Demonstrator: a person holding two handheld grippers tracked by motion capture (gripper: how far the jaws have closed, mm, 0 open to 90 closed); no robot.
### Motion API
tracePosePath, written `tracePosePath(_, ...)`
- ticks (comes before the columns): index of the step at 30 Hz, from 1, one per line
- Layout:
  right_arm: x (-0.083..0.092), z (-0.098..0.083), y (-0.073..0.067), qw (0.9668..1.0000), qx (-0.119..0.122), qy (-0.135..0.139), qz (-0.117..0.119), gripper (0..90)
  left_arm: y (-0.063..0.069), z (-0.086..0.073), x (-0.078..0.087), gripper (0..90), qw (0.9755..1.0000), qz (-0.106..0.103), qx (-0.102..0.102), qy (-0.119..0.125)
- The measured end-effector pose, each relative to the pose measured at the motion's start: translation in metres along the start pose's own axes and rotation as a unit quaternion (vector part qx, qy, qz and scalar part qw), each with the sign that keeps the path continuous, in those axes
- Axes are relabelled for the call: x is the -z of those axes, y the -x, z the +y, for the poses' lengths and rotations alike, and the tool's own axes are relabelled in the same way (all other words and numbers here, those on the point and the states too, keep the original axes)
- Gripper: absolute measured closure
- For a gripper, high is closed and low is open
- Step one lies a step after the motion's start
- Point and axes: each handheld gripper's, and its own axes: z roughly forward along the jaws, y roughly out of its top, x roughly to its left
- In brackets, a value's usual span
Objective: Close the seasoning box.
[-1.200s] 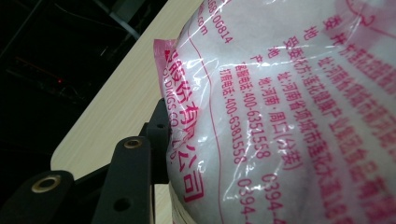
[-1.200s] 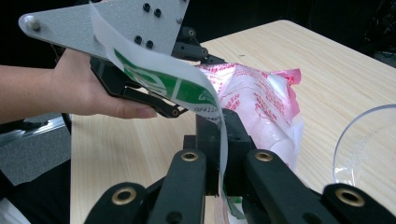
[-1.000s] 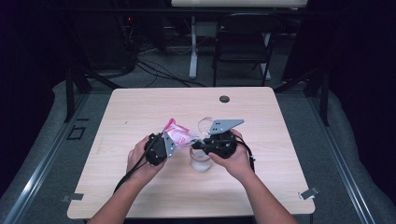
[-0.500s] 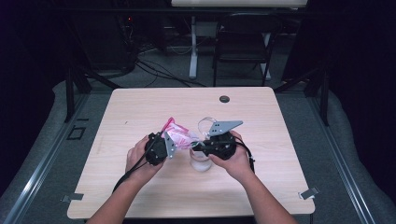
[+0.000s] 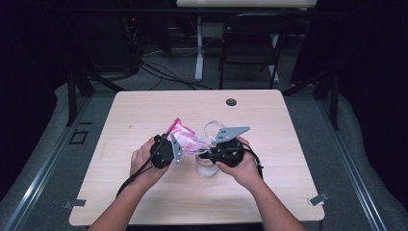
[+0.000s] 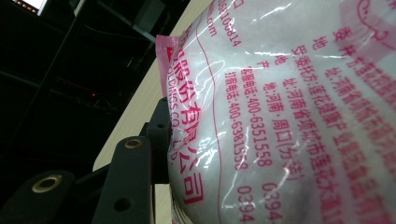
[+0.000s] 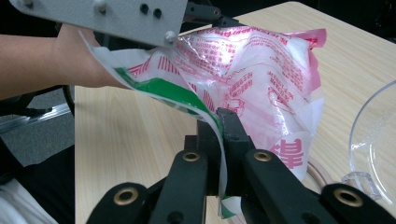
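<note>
Left gripper (image 5: 166,150): clamped on the bulging side of the bag, one black jaw flat against the plastic in the left gripper view.
Right gripper (image 7: 218,122): jaws pressed together, pinching the bag's thin green-striped edge.
Bag (image 5: 186,139): held up between both grippers, above the table (image 5: 144,110).
High view: showed both hands, bag reaching from the left gripper to the right one.
Left gripper view: showed red print on white contents, close up.
Right gripper view: showed a clear bowl (image 7: 373,140), just right of its jaws.
</note>
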Motion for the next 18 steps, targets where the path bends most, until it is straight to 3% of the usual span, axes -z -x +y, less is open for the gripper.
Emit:
tracePosePath(2,0.0001,-0.0004,-0.0002,1.0,0.002,-0.003,0.001,89.4,-0.0007,0.0008,0.0003,58.5,0.9999,0.002,-0.009,-0.004)
tracePosePath(3,0.0,-0.0006,-0.0003,1.0,0.001,-0.002,0.002,89.4,0.0006,0.0009,-0.001,58.6,1.0,0.002,0.0,0.004)
tracePosePath(8,-0.0002,-0.0015,0.0,1.0,-0.002,-0.002,0.004,89.4,0.0,0.0018,-0.0008,58.6,1.0,0.003,-0.006,0.002)
tracePosePath(9,-0.0002,-0.0015,-0.0001,1.0,-0.002,-0.002,0.005,89.5,0.0012,0.0016,-0.0018,58.6,0.9999,0.004,0.003,0.009)
tracePosePath(13,0.0001,-0.0014,0.0004,1.0,-0.002,-0.004,0.007,89.5,-0.0007,0.0027,-0.0005,58.6,0.9999,0.003,-0.012,-0.002)
tracePosePath(18,0.001,-0.0013,0.0014,1.0,-0.004,-0.004,0.008,89.5,-0.001,0.0043,-0.0002,58.6,0.9999,0.006,-0.016,0.0)
